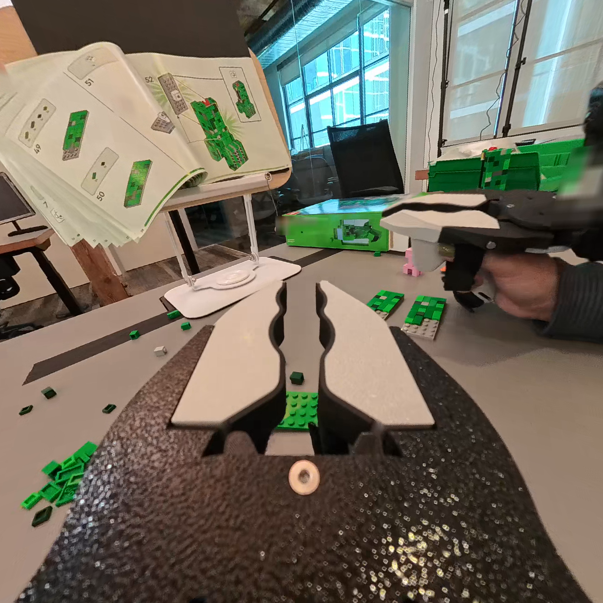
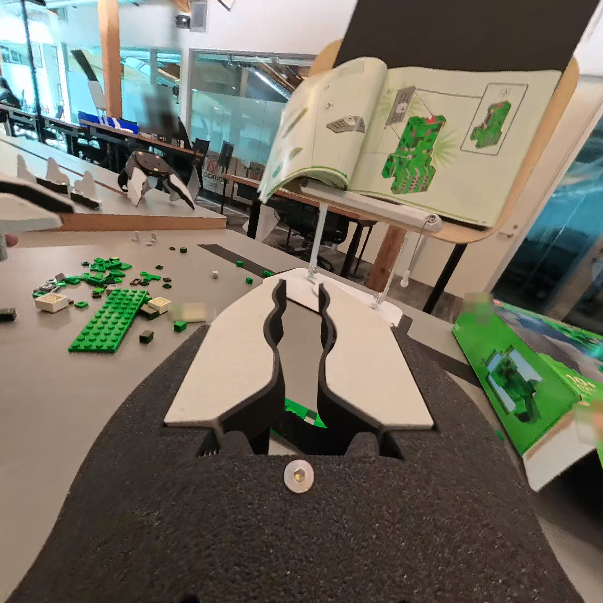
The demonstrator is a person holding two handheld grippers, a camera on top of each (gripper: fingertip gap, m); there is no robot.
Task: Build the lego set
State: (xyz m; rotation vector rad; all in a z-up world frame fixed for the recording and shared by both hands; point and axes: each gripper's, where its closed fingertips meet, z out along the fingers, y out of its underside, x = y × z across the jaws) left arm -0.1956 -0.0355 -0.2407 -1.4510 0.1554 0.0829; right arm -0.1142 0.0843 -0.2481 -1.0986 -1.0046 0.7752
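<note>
The left gripper (image 1: 301, 293) is held above the grey table (image 1: 489, 408) with its fingers slightly spread and nothing pinched between them; a small dark green brick (image 1: 296, 378) and a green studded plate (image 1: 301, 409) are seen on the table below the gap. The right gripper (image 2: 301, 290) is likewise held with its fingers a little apart and nothing gripped, its tips pointed at the white base (image 2: 342, 293) of a book stand. An open instruction booklet (image 2: 408, 130) is propped on that stand. To the left of the right gripper, a long green plate (image 2: 109, 321) and a heap of small green pieces (image 2: 104, 270) are spread on the table. Two partly tiled green-and-grey panels (image 1: 424, 313) are laid near the hand (image 1: 518, 287) by which the right gripper is carried. A green box (image 1: 336, 225) is set farther back, with a small pink figure (image 1: 410, 264) near it
</note>
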